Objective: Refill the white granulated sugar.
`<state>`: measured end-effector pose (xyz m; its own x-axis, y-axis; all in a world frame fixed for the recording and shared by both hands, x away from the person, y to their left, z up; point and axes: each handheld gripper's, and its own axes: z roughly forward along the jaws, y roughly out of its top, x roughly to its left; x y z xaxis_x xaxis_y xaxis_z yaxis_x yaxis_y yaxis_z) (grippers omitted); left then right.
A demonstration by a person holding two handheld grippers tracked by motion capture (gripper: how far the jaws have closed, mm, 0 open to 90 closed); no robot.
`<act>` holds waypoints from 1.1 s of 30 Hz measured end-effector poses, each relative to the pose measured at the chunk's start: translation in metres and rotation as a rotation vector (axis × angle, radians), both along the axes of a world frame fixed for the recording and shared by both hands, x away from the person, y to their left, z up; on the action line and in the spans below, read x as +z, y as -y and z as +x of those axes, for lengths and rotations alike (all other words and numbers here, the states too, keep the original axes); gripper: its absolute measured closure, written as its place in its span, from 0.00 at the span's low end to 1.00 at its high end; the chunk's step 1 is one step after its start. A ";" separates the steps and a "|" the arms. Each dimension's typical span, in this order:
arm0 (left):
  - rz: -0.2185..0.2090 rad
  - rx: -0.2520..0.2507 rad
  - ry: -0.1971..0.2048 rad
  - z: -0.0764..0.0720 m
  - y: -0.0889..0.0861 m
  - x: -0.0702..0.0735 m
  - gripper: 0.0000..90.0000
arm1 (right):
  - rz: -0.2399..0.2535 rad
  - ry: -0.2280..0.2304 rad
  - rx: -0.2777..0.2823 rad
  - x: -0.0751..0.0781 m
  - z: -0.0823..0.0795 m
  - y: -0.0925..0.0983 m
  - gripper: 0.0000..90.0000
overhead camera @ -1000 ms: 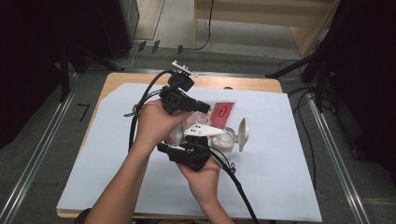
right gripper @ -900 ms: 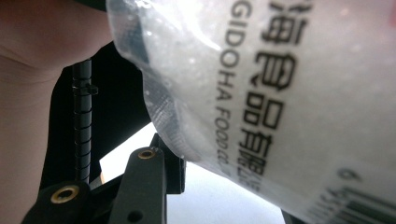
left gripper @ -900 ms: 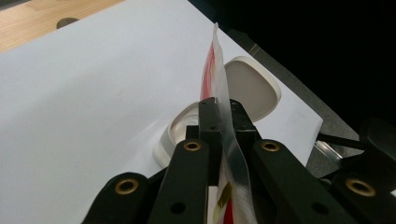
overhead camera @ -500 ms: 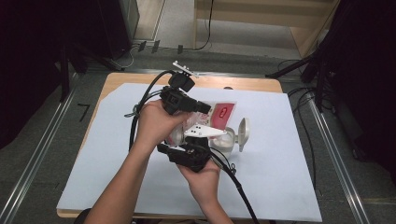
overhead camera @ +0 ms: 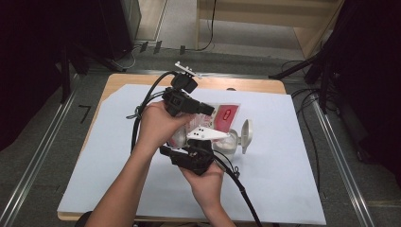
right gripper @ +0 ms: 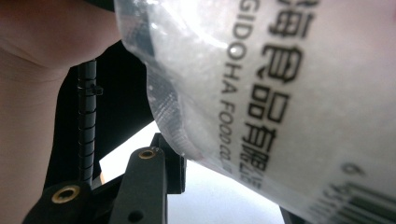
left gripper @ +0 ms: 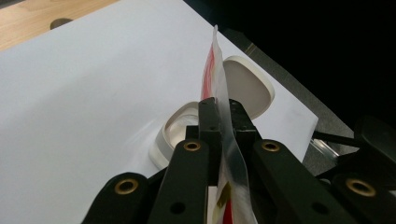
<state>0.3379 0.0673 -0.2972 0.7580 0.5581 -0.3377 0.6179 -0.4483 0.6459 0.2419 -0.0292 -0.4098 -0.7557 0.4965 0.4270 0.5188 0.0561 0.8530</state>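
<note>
Left gripper (left gripper: 219, 112) had its jaws pressed together on the top edge of a clear plastic food pouch with a red label and black print (left gripper: 223, 100); film ran straight up between the black jaws, pinched flat. High view showed that gripper (overhead camera: 201, 108) held above the middle of the table, pouch (overhead camera: 226, 116) hanging next to it.

Right gripper (overhead camera: 208, 142) sat just below and nearer the person, jaws partway spread around the lower body of the pouch. In the right gripper view the pouch (right gripper: 280, 93) bulged across between the jaws, with the left jaw up against the film; right jaw mostly hidden behind the pouch, so pinching on that side couldn't be confirmed from there.

Pouch was off the table, held between both grippers, over a white round container with an open hinged lid (overhead camera: 236, 142). Container stood on the white sheet covering the wooden table (overhead camera: 293, 189). Left gripper view put the container (left gripper: 175, 135) directly under the pinched edge, lid tilted back away.
</note>
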 end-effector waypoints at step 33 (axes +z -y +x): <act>-0.005 -0.007 0.014 -0.002 0.005 -0.001 0.98 | -0.010 0.009 -0.001 -0.001 0.000 0.005 0.71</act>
